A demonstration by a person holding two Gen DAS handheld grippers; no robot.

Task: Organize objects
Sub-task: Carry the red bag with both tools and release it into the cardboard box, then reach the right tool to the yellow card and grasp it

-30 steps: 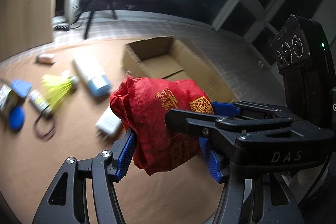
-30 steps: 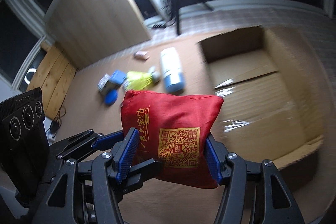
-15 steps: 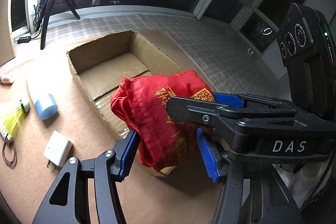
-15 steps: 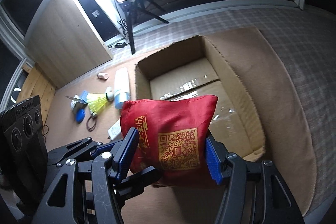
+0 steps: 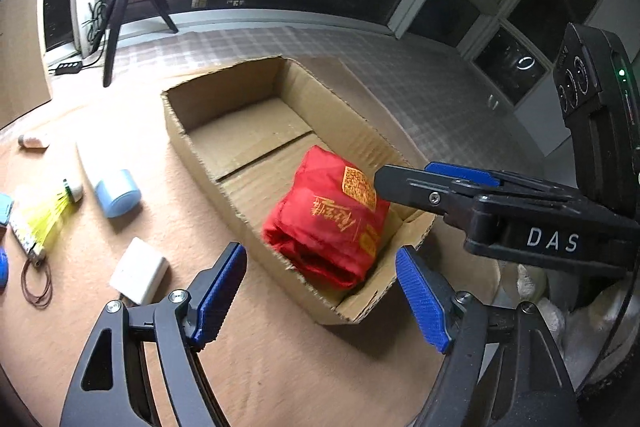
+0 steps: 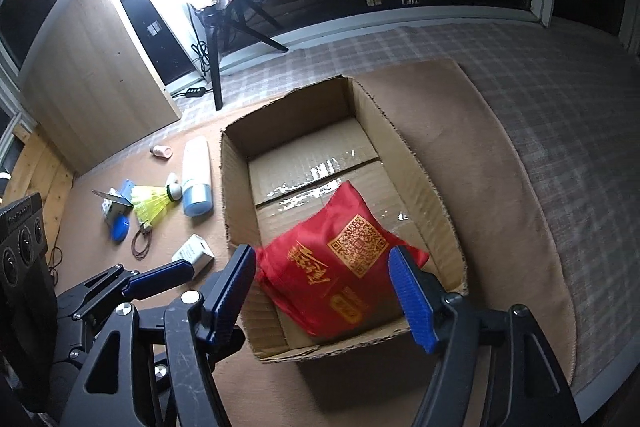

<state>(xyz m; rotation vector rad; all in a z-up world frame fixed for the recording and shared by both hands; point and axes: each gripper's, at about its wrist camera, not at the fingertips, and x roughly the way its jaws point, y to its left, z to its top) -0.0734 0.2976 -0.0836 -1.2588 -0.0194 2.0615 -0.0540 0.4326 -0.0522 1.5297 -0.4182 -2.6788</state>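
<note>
Inside the cardboard box (image 6: 436,187), at its near end, the red pouch (image 6: 340,267) is released — jaws of both grippers opening, nothing clamped; withdrawal is best made straight upward.

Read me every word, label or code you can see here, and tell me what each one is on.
"DAS": white letters on the right claw's black body, seen from the left wrist.
Red bag in the cardboard box: gold characters and QR code, too blurred to read.
Small lettering on the left claw's camera housing: too small to read.
</note>
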